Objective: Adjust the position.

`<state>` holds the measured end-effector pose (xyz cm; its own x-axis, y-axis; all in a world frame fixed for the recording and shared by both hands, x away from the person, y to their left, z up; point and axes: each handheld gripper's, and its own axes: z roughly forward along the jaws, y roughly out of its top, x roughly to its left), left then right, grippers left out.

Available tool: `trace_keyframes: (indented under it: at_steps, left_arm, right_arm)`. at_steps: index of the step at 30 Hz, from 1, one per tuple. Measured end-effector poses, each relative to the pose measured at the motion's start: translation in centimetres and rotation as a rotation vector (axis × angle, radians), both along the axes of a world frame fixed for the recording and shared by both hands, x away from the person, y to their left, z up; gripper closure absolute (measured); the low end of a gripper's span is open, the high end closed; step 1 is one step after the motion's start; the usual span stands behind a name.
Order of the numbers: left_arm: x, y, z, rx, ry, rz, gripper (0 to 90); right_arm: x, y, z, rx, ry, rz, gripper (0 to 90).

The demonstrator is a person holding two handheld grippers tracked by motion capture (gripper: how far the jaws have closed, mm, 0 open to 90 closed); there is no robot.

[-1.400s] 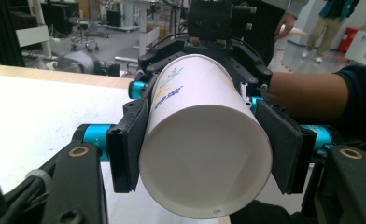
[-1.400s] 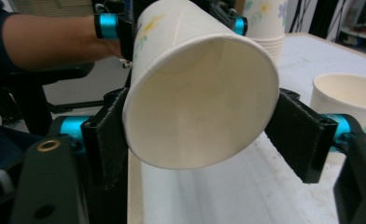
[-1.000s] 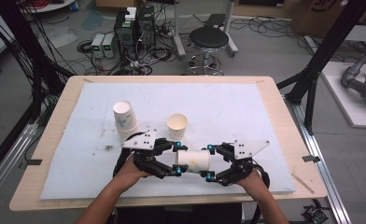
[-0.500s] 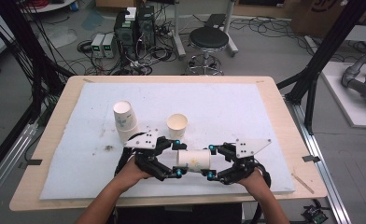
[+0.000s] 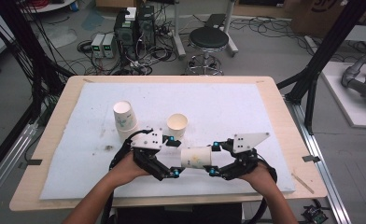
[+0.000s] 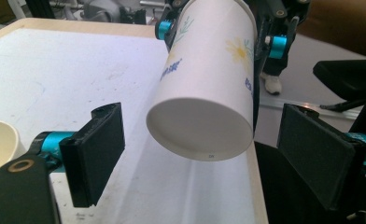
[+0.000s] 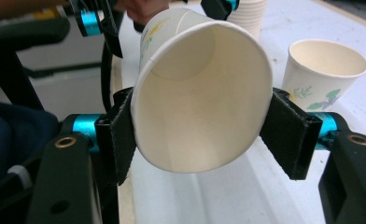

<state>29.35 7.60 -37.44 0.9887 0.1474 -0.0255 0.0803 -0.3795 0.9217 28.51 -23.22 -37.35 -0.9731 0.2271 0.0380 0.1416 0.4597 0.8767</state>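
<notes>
A white paper cup [image 5: 196, 157] with a flower print lies on its side in the air above the table's front edge, between both grippers. My right gripper [image 5: 213, 159] is shut on it near the rim, and its pads [image 7: 118, 140] press the wall of the cup [image 7: 200, 116], whose mouth faces that camera; these jaws have just been closing on it. My left gripper [image 5: 173, 157] stands open around the cup's base [image 6: 202, 126], with a gap at each pad [image 6: 97, 149]; its jaws have just been opening.
An upright empty paper cup [image 5: 177, 125] stands on the white mat [image 5: 246, 112] just behind the grippers, and it also shows in the right gripper view [image 7: 323, 77]. A stack of cups [image 5: 125, 119] stands to its left. The table edge [image 5: 172, 201] lies close below the hands.
The left gripper's jaws have spread apart off the cup's base. The right gripper's jaws have drawn in on the cup's rim end. Both hands have stayed in place.
</notes>
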Motion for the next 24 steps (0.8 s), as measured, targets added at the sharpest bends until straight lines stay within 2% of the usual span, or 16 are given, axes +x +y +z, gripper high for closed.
trace_keyframes:
  at_steps: [2, 7, 14, 20, 24]
  left_arm:
    - [0.1, -0.1, 0.1, 0.014, -0.001, 0.003, 15.4]
    - [0.2, -0.5, 0.1, 0.082, -0.020, -0.001, 15.7]
    - [0.3, -1.2, 0.4, 0.154, -0.031, -0.011, 17.0]
    - [0.3, -1.6, 0.5, 0.195, -0.043, -0.030, 17.7]
    - [0.4, -1.8, 0.3, 0.219, -0.041, -0.028, 18.5]
  right_arm:
    - [0.1, 0.3, 0.4, -0.035, -0.003, 0.002, 32.8]
    - [0.4, 1.2, 1.0, -0.120, -0.013, 0.008, 32.8]
    - [0.7, 3.1, 2.1, -0.270, -0.038, 0.037, 32.8]
    - [0.9, 4.2, 2.7, -0.344, -0.041, 0.058, 32.8]
    - [1.0, 4.6, 3.0, -0.364, -0.046, 0.068, 32.9]
